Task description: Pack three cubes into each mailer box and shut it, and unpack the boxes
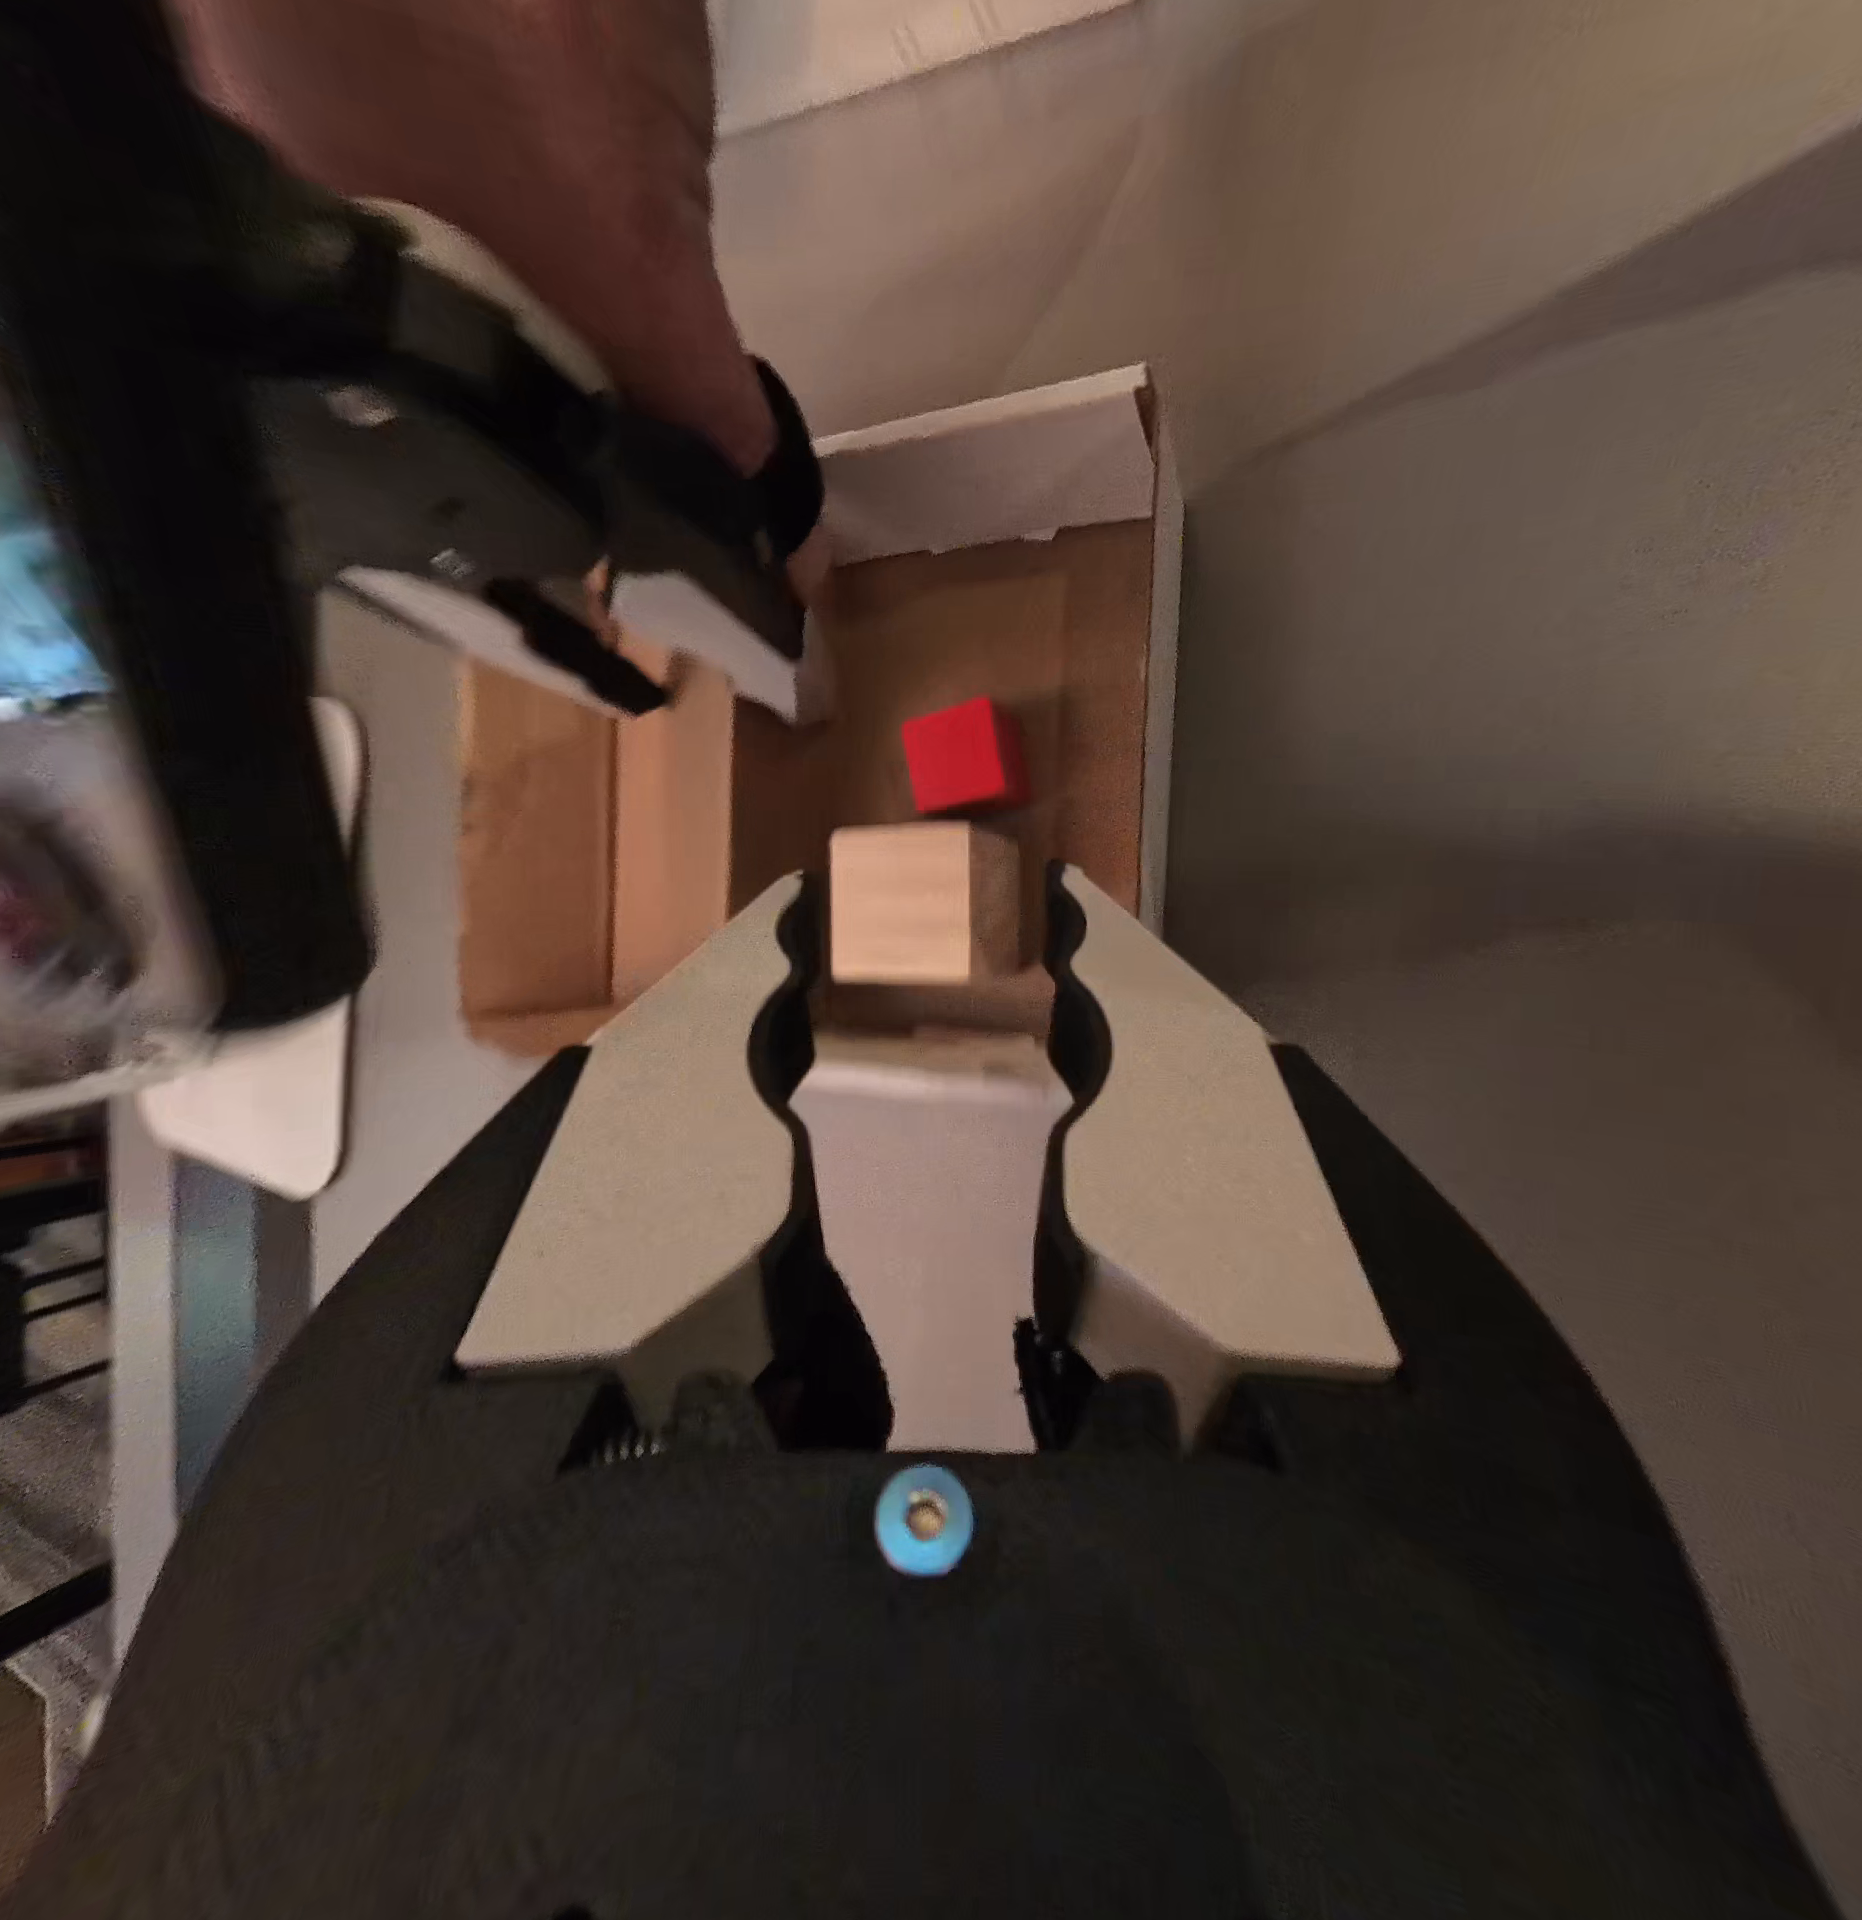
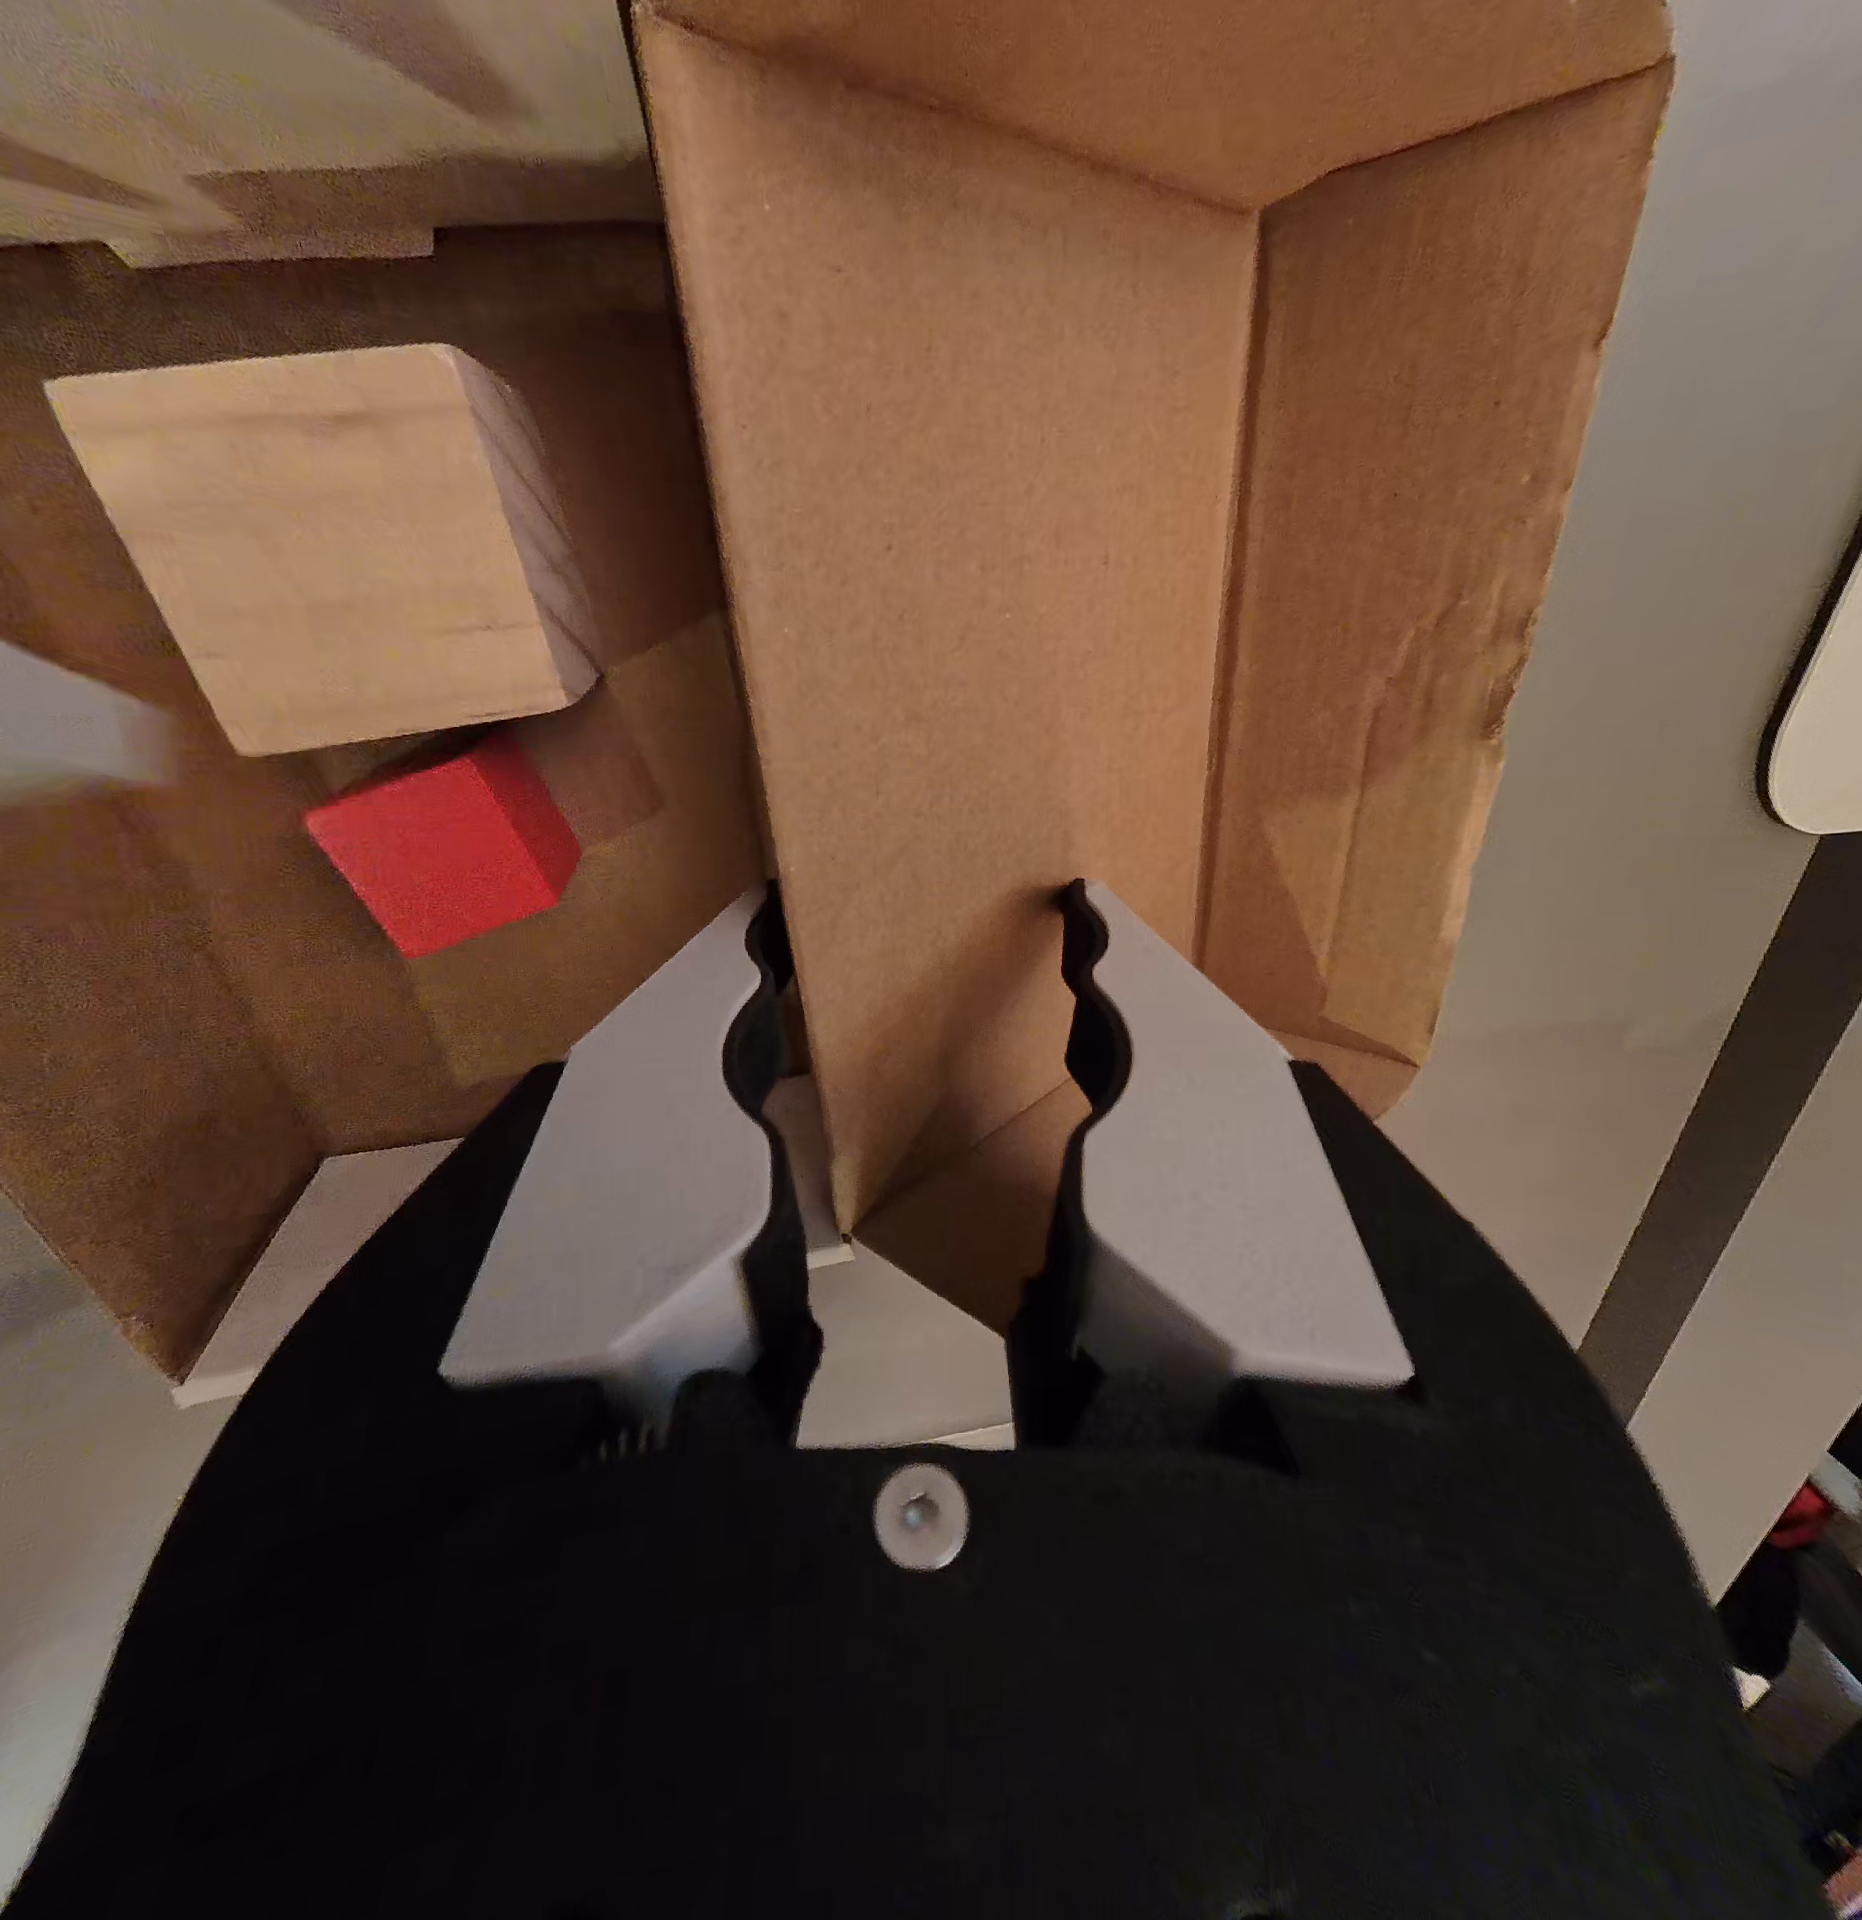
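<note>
An open mailer box [image 1: 1166, 675], white outside and brown inside, lies on a white table. A large plain wooden cube [image 1: 922, 904] and a smaller red cube [image 1: 958, 753] sit on its floor. My left gripper [image 1: 929, 883] is open, with its fingertips on either side of the wooden cube and small gaps showing. The right wrist view shows the wooden cube [image 2: 324, 540], the red cube [image 2: 444, 842] and the box's brown lid [image 2: 958, 520]. My right gripper [image 2: 922, 899] is open and straddles the lid's fold by the box wall. It also shows in the left wrist view [image 1: 698, 634].
The lid panel [image 1: 553, 831] spreads out to the left of the box. A white rounded board [image 2: 1841, 675] lies beyond it near the table edge, and also shows in the left wrist view [image 1: 272, 1091]. A person's arm [image 1: 491, 156] reaches over the box. White table [image 1: 1529, 831] lies on the right.
</note>
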`<state>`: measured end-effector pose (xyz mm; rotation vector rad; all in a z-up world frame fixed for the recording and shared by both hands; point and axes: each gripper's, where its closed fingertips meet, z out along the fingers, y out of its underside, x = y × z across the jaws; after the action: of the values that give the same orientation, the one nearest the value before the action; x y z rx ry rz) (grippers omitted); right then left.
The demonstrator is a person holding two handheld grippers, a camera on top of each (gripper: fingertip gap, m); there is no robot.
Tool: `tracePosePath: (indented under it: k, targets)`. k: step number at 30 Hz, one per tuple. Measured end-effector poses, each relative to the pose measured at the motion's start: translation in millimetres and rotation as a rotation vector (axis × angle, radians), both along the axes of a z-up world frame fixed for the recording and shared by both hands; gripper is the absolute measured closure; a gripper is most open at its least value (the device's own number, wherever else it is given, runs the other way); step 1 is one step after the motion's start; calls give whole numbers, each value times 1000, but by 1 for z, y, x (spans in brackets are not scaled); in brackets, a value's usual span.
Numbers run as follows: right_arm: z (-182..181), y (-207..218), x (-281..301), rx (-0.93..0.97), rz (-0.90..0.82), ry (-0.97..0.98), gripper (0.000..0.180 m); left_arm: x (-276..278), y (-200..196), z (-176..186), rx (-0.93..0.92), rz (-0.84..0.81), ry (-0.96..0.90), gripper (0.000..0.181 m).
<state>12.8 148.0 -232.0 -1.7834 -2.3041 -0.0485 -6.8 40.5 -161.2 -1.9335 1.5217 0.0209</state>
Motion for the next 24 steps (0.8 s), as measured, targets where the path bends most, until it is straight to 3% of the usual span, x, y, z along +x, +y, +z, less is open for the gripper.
tracePosePath:
  k: [4, 9, 12, 16, 24]
  targets:
    - [0, 0, 0, 2, 2, -1, 129, -74, -26, 45, 83, 110, 10, 143]
    - [0, 0, 0, 5, 1, -3, 129, -222, -35, 68, 107, 434, 97, 143]
    - [0, 0, 0, 6, -1, -4, 129, -298, -38, 56, 62, 608, 112, 142]
    - [0, 0, 0, 8, -3, -8, 129, -353, -42, 17, -37, 672, 161, 135]
    - [0, 0, 0, 8, -6, -10, 129, -360, -55, -44, -255, 652, 122, 136]
